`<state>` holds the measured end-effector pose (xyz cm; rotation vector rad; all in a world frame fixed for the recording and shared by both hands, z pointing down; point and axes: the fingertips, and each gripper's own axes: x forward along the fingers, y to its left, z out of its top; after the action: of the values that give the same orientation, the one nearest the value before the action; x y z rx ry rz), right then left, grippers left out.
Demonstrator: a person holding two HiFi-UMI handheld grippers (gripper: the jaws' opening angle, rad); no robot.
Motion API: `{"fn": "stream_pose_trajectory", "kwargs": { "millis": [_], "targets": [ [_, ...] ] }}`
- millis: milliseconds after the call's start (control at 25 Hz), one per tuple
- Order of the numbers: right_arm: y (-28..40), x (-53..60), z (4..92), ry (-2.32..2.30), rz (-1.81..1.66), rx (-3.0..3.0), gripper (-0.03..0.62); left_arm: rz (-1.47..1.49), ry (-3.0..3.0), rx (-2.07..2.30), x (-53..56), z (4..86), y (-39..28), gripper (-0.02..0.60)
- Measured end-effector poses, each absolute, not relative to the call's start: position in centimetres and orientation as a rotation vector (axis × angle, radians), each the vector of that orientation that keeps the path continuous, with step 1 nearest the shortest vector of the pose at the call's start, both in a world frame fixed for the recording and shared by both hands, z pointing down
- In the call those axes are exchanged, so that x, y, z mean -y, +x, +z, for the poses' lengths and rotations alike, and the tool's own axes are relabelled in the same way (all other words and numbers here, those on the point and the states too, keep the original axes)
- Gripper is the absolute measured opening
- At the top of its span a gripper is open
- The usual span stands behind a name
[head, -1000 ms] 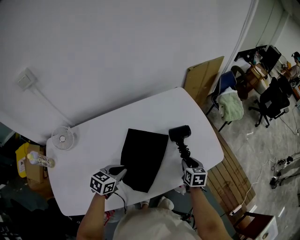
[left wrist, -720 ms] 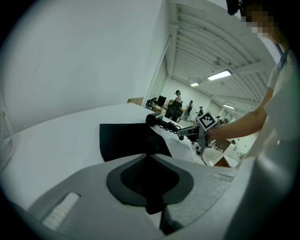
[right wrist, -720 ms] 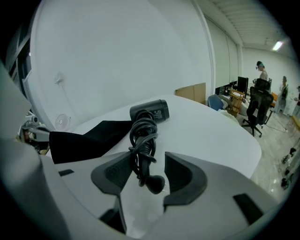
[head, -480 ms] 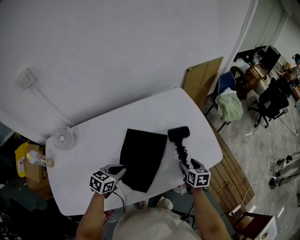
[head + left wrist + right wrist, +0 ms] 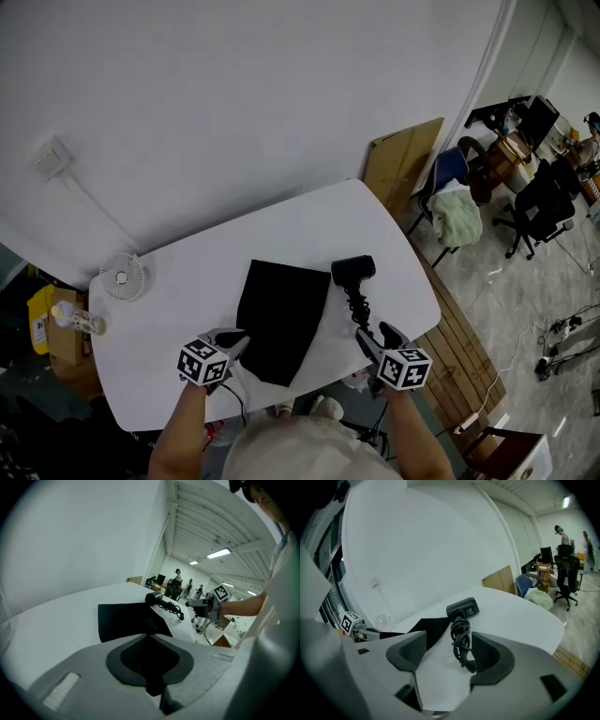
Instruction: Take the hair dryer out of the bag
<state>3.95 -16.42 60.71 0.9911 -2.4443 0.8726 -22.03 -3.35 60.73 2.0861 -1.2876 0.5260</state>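
The white table carries everything, and the black bag lies flat and emptied at its middle, so take the bag as your marker. Your left gripper sits at the bag's near left edge with its tongs pressed together, and they seem to pinch that edge. I judge this grip is what keeps the limp cloth from sliding while the other hand works. Your right gripper hovers off the bag's near right corner. Its tongs have just been opening and now stand wide, with the cord's plug end in line between them but no pad pressing on it. The hair dryer rests on the table just beside the bag's right edge, fully outside it, nozzle end away from you. Its coiled cord trails back toward your right gripper, which suggests you drew it out by that end. The task looks essentially done.
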Motion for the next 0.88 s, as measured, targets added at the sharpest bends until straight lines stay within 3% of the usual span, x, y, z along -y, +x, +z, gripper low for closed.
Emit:
{"fn": "stream_pose_trajectory", "kwargs": {
  "millis": [520,680,880],
  "targets": [
    [2.7,13.5,56.4,0.93,0.839,2.58,0.296,0.603,2.076,1.275,2.4,61.1,-21.8,0.025],
    [2.1,12.3,55.5,0.892,0.837,2.616,0.301,0.632,2.056,1.298,1.7,61.4,-22.1,0.132],
    [1.3,11.7,54.0,0.862,0.825,2.665,0.301,0.605,2.06,1.348,1.1,60.0,-22.1,0.146]
  ]
}}
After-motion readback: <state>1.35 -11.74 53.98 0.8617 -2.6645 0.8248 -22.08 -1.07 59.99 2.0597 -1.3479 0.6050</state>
